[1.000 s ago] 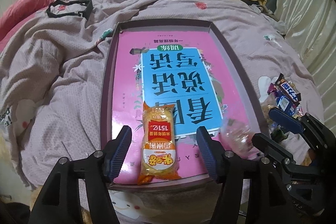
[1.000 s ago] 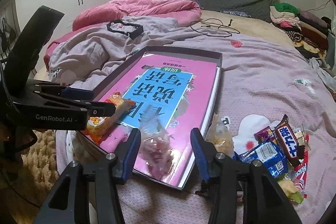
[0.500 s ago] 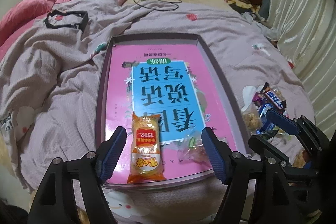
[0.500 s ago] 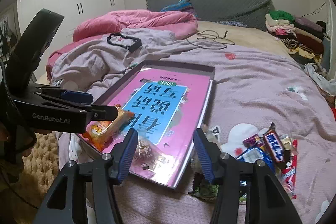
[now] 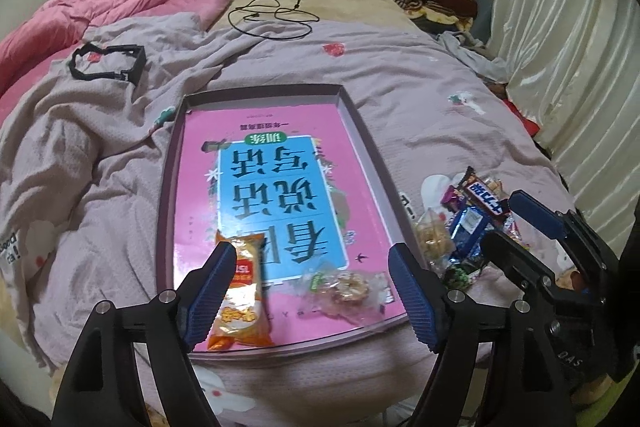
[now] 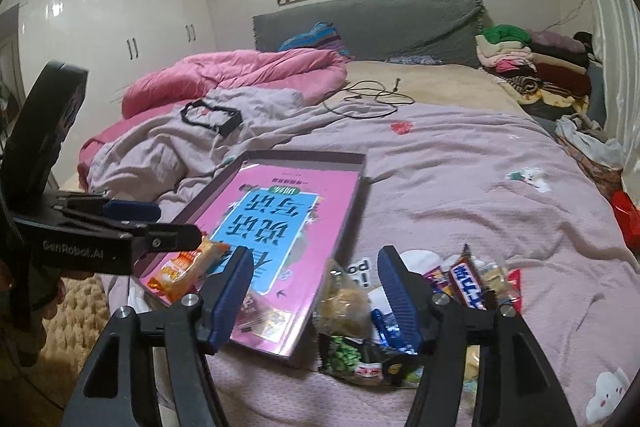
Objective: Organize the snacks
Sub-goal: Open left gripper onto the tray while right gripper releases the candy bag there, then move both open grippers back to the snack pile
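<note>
While both grippers hover with jaws just spread and nothing between them, left gripper [image 5: 310, 285] above the orange snack pack [image 5: 240, 297] and clear cookie packet [image 5: 346, 287] at the tray's [image 5: 370, 147] near edge, right gripper [image 6: 316, 297] faces the snack pile [image 6: 460, 283] on the bed [image 6: 460, 163]. These crinkly film wrappers look light, slippery and crushable, so pinch gently across the middle.

A bed [image 6: 460, 163] with a grey headboard [image 6: 376, 23] fills the room. White wardrobes [image 6: 112, 27] line one wall; cream curtains [image 5: 568, 47] hang opposite.
</note>
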